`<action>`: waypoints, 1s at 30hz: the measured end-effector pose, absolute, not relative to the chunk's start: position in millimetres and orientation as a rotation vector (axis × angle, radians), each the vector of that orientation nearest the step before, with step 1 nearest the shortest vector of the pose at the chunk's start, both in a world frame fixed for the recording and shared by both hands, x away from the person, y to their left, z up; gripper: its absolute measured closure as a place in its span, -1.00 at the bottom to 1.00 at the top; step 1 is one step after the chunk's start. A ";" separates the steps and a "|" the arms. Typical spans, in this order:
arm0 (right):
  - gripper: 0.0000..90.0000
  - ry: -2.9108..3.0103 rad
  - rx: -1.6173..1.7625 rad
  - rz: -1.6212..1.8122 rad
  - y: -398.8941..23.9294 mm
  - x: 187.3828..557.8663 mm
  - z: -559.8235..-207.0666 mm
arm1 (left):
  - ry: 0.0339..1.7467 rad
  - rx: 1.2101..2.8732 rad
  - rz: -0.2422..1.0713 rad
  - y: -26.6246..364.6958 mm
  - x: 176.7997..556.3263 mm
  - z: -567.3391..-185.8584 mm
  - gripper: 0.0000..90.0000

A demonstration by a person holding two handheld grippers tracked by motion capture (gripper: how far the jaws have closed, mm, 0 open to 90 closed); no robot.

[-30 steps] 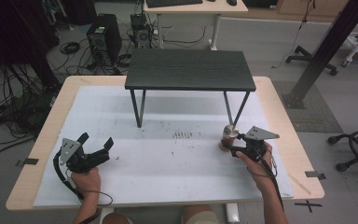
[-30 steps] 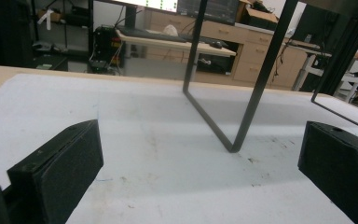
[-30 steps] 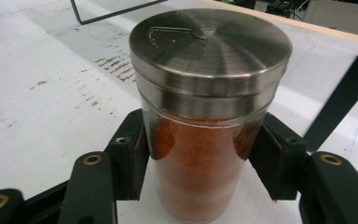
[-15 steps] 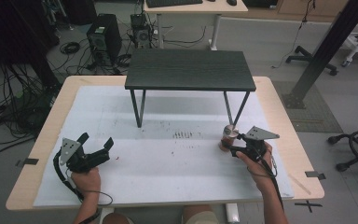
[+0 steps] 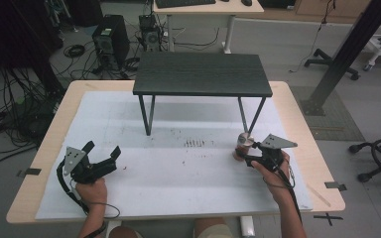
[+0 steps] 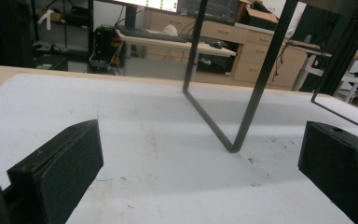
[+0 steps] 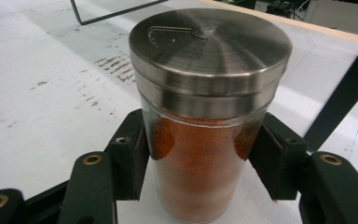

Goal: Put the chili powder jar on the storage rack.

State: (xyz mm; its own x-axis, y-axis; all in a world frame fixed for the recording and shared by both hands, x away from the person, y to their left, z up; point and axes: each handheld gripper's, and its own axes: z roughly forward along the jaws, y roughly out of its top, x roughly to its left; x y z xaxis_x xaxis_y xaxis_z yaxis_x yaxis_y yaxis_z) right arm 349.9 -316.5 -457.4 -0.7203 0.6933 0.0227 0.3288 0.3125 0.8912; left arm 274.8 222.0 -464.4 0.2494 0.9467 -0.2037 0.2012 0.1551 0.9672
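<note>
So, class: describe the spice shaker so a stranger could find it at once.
Start at the small black table standing on the white mat. Near its front right leg, the right gripper clamps the spice shaker: a clear glass jar of orange-red powder with a brushed steel lid, the only container there.

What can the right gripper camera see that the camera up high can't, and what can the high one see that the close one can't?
The right gripper view shows the shaker's details: a shiny metal lid, orange-red powder inside the glass, and both black pads pressing its sides. The high view shows the whole table, the small black shelf standing on it, the left gripper with its jaws apart, and both hands. Both views show the shaker held in the right gripper on the white mat.
</note>
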 end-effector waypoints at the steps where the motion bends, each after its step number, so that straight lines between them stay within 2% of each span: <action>1: -0.05 2.220 0.913 1.376 -316.4 349.9 -457.5 | 1.212 1.316 0.785 222.0 274.8 -464.4 -1.00; 30: -0.05 2.225 0.919 1.365 -315.8 350.0 -455.5 | 1.210 1.316 0.785 222.1 274.8 -464.4 -1.00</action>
State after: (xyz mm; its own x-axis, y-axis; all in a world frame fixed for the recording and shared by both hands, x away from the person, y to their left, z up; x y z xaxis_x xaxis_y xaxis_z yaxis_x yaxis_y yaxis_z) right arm 350.0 -315.8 -455.5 -0.7180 0.6957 0.0224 0.3351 0.3173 0.8872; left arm 274.8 222.1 -464.4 0.2509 0.9464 -0.2033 0.2001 0.1548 0.9675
